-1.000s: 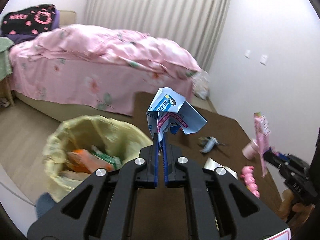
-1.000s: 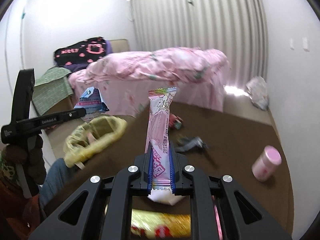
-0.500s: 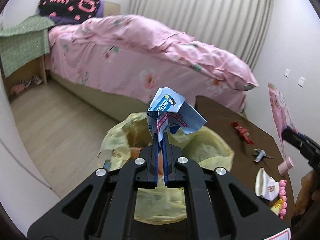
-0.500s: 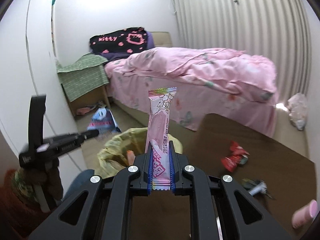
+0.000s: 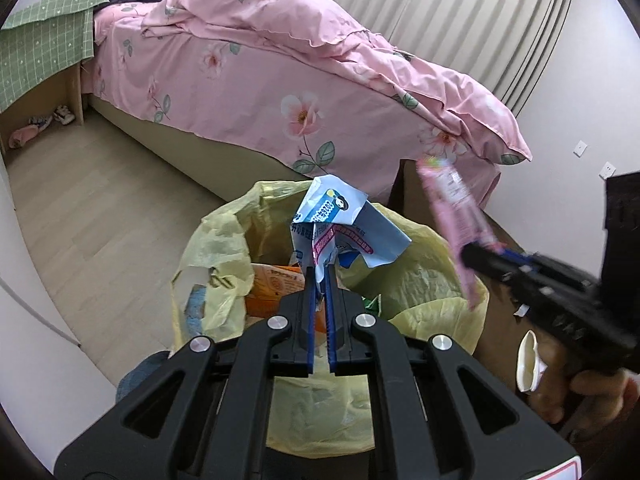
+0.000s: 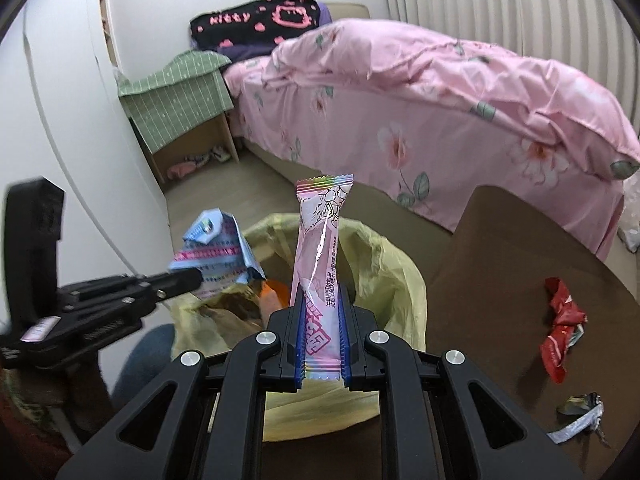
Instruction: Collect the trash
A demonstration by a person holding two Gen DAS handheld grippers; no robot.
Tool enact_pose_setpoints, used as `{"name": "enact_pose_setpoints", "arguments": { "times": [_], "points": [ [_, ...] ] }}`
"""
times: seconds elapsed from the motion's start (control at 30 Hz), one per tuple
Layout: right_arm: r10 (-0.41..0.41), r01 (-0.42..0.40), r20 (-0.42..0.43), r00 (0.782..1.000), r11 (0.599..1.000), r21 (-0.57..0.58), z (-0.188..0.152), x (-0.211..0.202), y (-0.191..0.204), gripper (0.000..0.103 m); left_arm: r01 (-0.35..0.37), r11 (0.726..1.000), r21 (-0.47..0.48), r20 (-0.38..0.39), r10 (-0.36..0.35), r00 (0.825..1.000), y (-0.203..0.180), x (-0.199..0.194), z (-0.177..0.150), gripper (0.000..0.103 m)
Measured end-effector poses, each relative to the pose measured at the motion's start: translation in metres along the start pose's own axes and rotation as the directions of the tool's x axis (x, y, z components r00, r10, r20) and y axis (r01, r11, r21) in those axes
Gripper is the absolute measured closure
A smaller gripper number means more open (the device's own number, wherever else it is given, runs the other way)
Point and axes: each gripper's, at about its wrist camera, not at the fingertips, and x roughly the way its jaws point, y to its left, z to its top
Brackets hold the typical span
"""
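Note:
A bin lined with a yellow bag [image 5: 216,240] [image 6: 392,256] stands beside the brown table and holds orange packaging [image 5: 276,288]. My left gripper [image 5: 320,276] is shut on a crumpled blue and white wrapper [image 5: 344,220], held over the bin's mouth. That wrapper [image 6: 216,252] and the left gripper [image 6: 188,280] also show at the left of the right wrist view. My right gripper [image 6: 322,304] is shut on a long pink snack wrapper [image 6: 320,256], upright above the bin's near rim. From the left wrist view the pink wrapper [image 5: 452,208] hangs over the bin's right edge.
The brown table [image 6: 500,264] carries a red wrapper [image 6: 560,324] and a silver scrap [image 6: 580,412]. A white cup [image 5: 528,364] lies by the hand on the right. A bed with a pink quilt [image 5: 300,72] runs behind, and a green-covered nightstand [image 6: 180,92] stands to the left.
Both grippers swung left from the table to above the bin, each still clamped on its wrapper. The bin now fills the lower middle of both views.

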Motion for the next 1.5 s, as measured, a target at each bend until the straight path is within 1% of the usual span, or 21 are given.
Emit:
{"name": "enact_pose_setpoints", "arguments": {
  "times": [0.1,0.17,0.23,0.27,0.3,0.4,0.47,0.5,0.6,0.7,0.8,0.9,1.03,1.13,1.23,1.3,1.37,1.4,1.5],
  "points": [
    [0.025,-0.025,-0.007,1.0,1.0,-0.001,-0.003,0.006,0.0,0.089,0.028,0.999,-0.016,0.001,-0.028,1.0,0.0,0.002,0.003,0.098],
    [0.014,-0.014,-0.01,1.0,1.0,-0.005,-0.003,0.008,0.0,0.086,0.041,0.999,-0.036,0.008,-0.041,0.999,0.001,0.001,0.004,0.092],
    [0.002,-0.002,-0.002,1.0,1.0,-0.012,-0.004,0.007,0.0,0.074,0.045,0.998,-0.051,0.013,-0.045,0.999,0.003,-0.001,0.005,0.077],
    [0.001,-0.001,-0.001,1.0,1.0,-0.012,-0.005,0.006,0.0,0.071,0.044,0.997,-0.058,0.019,-0.043,0.999,0.004,-0.003,0.004,0.073],
    [0.003,-0.003,-0.001,1.0,1.0,-0.01,-0.005,0.006,0.0,0.069,0.041,0.997,-0.06,0.025,-0.039,0.999,0.005,-0.004,0.004,0.07],
    [0.002,-0.002,-0.002,1.0,1.0,-0.002,-0.009,0.001,-0.002,0.068,0.015,0.998,-0.056,0.047,-0.013,0.999,0.004,-0.01,0.003,0.063],
    [-0.003,0.003,0.006,1.0,1.0,0.002,-0.011,-0.006,-0.005,0.068,0.008,0.999,-0.045,0.061,-0.005,0.998,0.002,-0.014,0.003,0.062],
    [-0.004,0.004,0.01,1.0,1.0,0.005,-0.012,-0.009,-0.006,0.068,0.006,0.999,-0.033,0.067,-0.003,0.998,0.0,-0.016,0.003,0.06],
    [-0.017,0.016,0.031,0.999,1.0,0.018,-0.016,-0.025,-0.01,0.067,-0.006,1.0,0.019,0.089,0.004,0.996,-0.011,-0.025,0.004,0.058],
    [-0.044,0.042,0.059,0.997,0.999,0.03,-0.021,-0.047,-0.016,0.067,-0.005,0.998,0.061,0.111,-0.002,0.994,-0.023,-0.036,0.006,0.054],
    [-0.081,0.077,0.097,0.992,0.996,0.045,-0.033,-0.077,-0.022,0.067,0.018,0.995,0.095,0.119,-0.03,0.992,-0.036,-0.045,0.004,0.053],
    [-0.128,0.118,0.136,0.982,0.99,0.075,-0.051,-0.11,-0.032,0.067,0.077,0.986,0.146,0.099,-0.092,0.991,-0.057,-0.049,-0.002,0.051],
    [-0.223,0.202,0.161,0.961,0.97,0.133,-0.083,-0.15,-0.051,0.067,0.145,0.959,0.244,0.049,-0.161,0.986,-0.093,-0.048,-0.021,0.051],
    [-0.295,0.265,0.168,0.941,0.947,0.181,-0.109,-0.176,-0.067,0.067,0.207,0.922,0.327,-0.005,-0.218,0.976,-0.124,-0.045,-0.038,0.05],
    [-0.38,0.342,0.159,0.911,0.912,0.225,-0.139,-0.2,-0.081,0.066,0.267,0.89,0.369,-0.065,-0.262,0.963,-0.148,-0.038,-0.056,0.05],
    [-0.402,0.358,0.149,0.903,0.898,0.255,-0.157,-0.211,-0.087,0.066,0.306,0.867,0.393,-0.109,-0.286,0.952,-0.161,-0.034,-0.067,0.05],
    [-0.404,0.356,0.138,0.904,0.892,0.279,-0.173,-0.218,-0.092,0.066,0.333,0.846,0.417,-0.148,-0.298,0.943,-0.174,-0.029,-0.078,0.05],
    [-0.406,0.356,0.134,0.904,0.888,0.29,-0.179,-0.22,-0.094,0.066,0.353,0.833,0.425,-0.172,-0.309,0.935,-0.18,-0.026,-0.084,0.05],
    [-0.429,0.372,0.126,0.894,0.87,0.325,-0.199,-0.228,-0.1,0.066,0.387,0.818,0.425,-0.2,-0.332,0.922,-0.19,-0.02,-0.088,0.049]
  ]
}}
